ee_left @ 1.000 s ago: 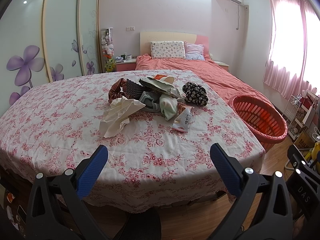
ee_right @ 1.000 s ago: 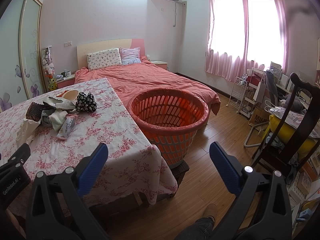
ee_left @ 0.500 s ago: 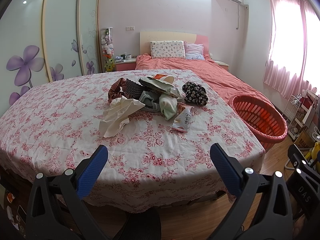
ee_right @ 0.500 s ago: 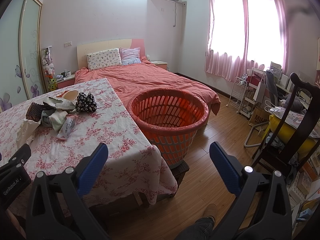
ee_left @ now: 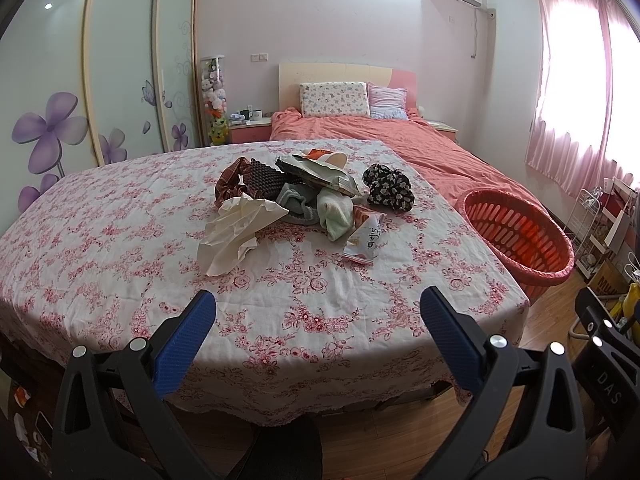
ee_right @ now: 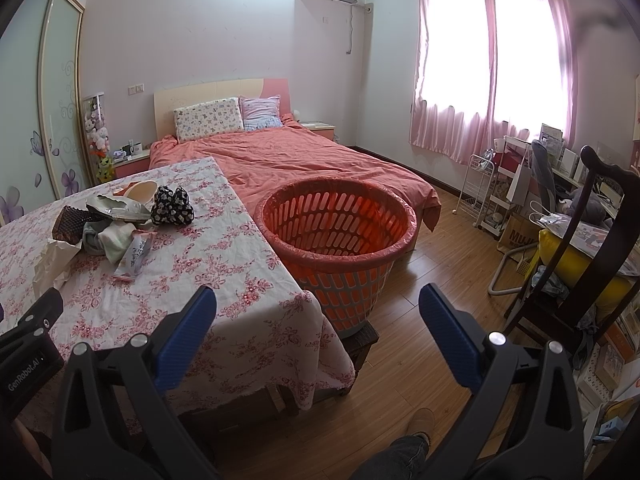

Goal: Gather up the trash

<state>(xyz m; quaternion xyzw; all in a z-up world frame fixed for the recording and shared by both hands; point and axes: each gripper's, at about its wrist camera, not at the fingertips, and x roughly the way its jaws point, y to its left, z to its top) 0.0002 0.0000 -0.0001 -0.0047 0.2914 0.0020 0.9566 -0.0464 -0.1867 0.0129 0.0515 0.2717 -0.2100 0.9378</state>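
Pink-flowered white cotton cloth covers the table (ee_left: pixel 120 248) filling the middle of the left wrist view, its hem hanging loose at the lower edge. At frame centre lies a heap of trash: a crumpled cream paper sheet (ee_left: pixel 236 232), a torn silver foil bag (ee_left: pixel 320 174), a small white-and-red snack wrapper (ee_left: pixel 364 238), a pale green rolled cloth (ee_left: pixel 334 216) and a black floral fabric bundle (ee_left: pixel 388 188). At centre of the right wrist view a round orange slotted plastic basket (ee_right: pixel 340 228), lined with film, stands just beside the table's corner, before a salmon-covered bed (ee_right: pixel 300 160). Both the left gripper (ee_left: pixel 318 312) and right gripper (ee_right: pixel 318 312) hover with blue-padded jaws spread wide, holding nothing.
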